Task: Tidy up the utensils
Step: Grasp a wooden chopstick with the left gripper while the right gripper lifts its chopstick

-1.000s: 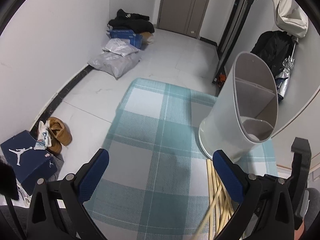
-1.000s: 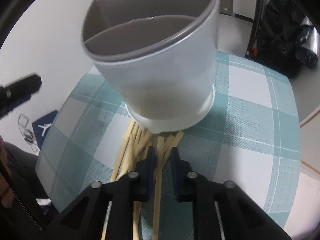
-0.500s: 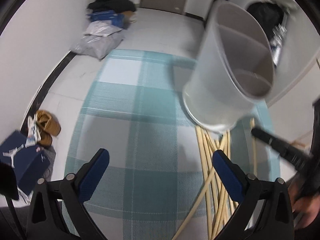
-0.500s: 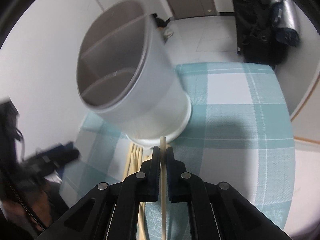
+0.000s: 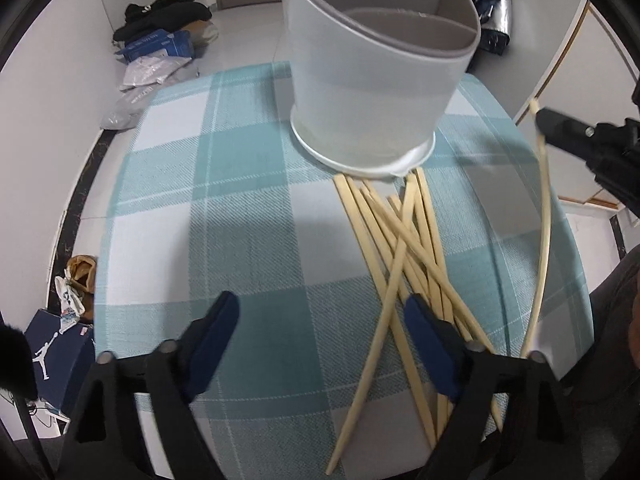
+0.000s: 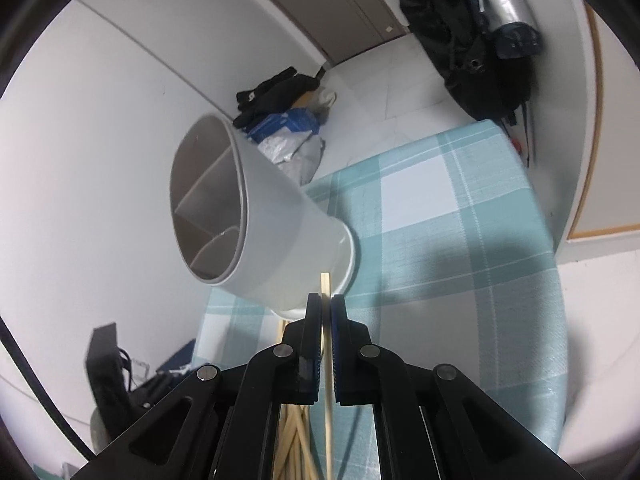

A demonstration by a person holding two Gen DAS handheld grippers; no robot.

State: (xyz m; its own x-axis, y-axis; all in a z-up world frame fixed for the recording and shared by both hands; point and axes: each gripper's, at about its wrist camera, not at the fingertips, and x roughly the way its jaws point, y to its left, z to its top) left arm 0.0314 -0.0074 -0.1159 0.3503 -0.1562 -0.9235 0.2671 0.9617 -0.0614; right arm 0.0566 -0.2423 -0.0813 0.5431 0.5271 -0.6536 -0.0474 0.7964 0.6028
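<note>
One pale chopstick clamped in right gripper | left gripper closing, nothing between

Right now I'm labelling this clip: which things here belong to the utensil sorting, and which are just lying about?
Job:
- chopstick pile
- held chopstick
- divided holder
- right gripper
- left gripper

Lying about:
- shoebox
- black clothes
- plastic bags

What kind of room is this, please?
Probably a room in a home, used informally: a table with a checked cloth holds a utensil holder and loose chopsticks, while a shoebox and clothes lie on the tiled floor.
</note>
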